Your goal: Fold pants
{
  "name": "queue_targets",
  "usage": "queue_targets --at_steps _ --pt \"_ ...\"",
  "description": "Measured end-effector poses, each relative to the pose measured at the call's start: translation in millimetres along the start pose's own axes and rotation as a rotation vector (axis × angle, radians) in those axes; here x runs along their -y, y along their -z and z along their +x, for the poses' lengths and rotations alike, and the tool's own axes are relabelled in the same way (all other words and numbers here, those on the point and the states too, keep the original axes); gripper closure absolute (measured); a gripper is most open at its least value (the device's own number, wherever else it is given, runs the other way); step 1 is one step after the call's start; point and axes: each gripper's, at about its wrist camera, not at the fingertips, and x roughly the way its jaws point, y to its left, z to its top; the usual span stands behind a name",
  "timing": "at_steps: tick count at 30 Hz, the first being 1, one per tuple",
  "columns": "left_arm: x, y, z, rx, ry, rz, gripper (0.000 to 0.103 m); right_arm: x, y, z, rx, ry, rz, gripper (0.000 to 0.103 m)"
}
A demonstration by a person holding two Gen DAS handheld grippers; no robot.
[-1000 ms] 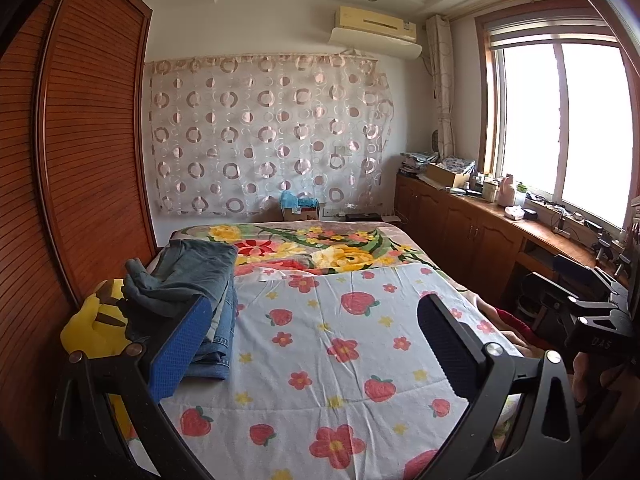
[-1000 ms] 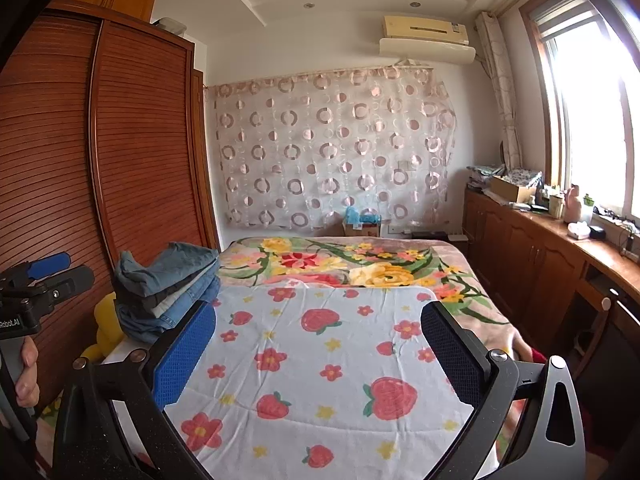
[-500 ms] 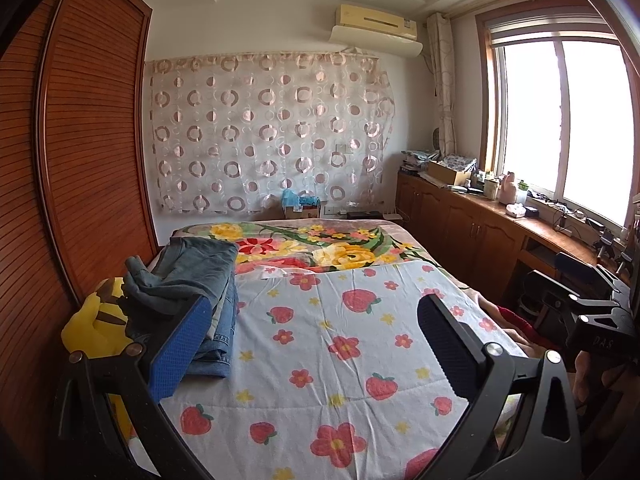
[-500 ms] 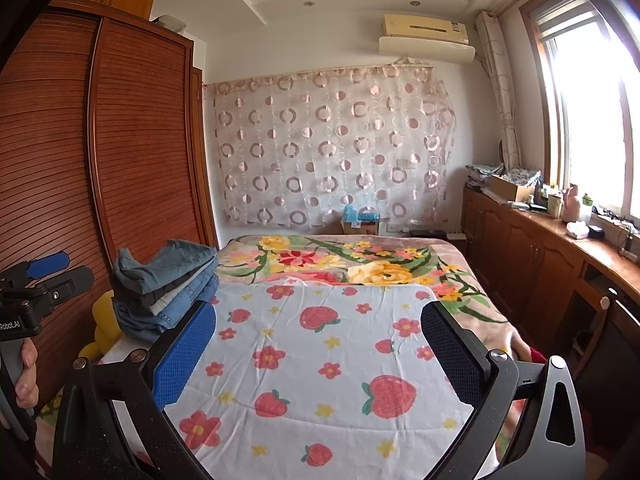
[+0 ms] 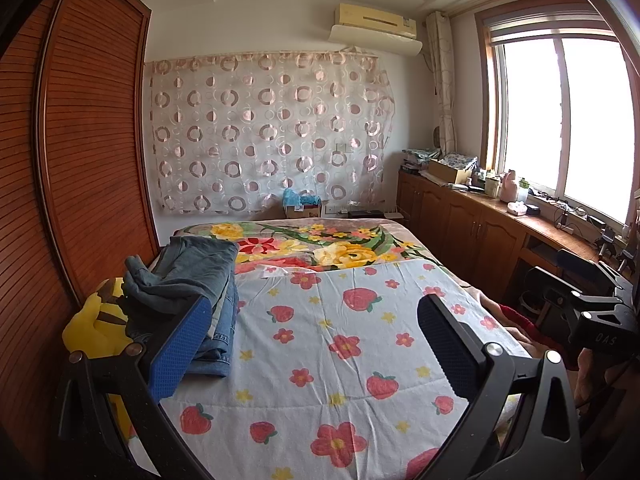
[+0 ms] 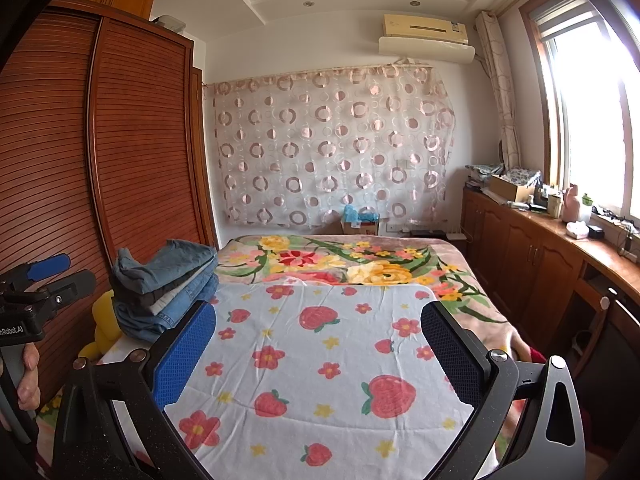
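A stack of folded denim pants (image 5: 200, 280) (image 6: 168, 284) rests on the left edge of the bed, blue-grey pairs on top of lighter jeans. My left gripper (image 5: 316, 336) hovers over the strawberry-print sheet (image 5: 340, 344), open and holding nothing, with its left pad just in front of the stack. My right gripper (image 6: 318, 344) is also open and empty above the same sheet (image 6: 320, 360), to the right of the stack. The left gripper's body (image 6: 32, 300) and a hand show at the left edge of the right wrist view.
A yellow plush toy (image 5: 96, 328) lies between the bed and the wooden wardrobe (image 5: 80, 160) on the left. A floral blanket (image 5: 320, 244) covers the far end of the bed. Wooden cabinets (image 5: 480, 232) with clutter run along the right under the window.
Both views have drifted very slightly; the pants stack and the open grippers stay as they were.
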Motion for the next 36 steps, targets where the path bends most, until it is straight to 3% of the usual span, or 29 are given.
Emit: queue_targets --at_steps 36 --pt "-4.7 2.7 1.2 0.007 -0.01 0.003 0.0 -1.2 0.3 -1.0 0.004 0.004 -0.002 0.001"
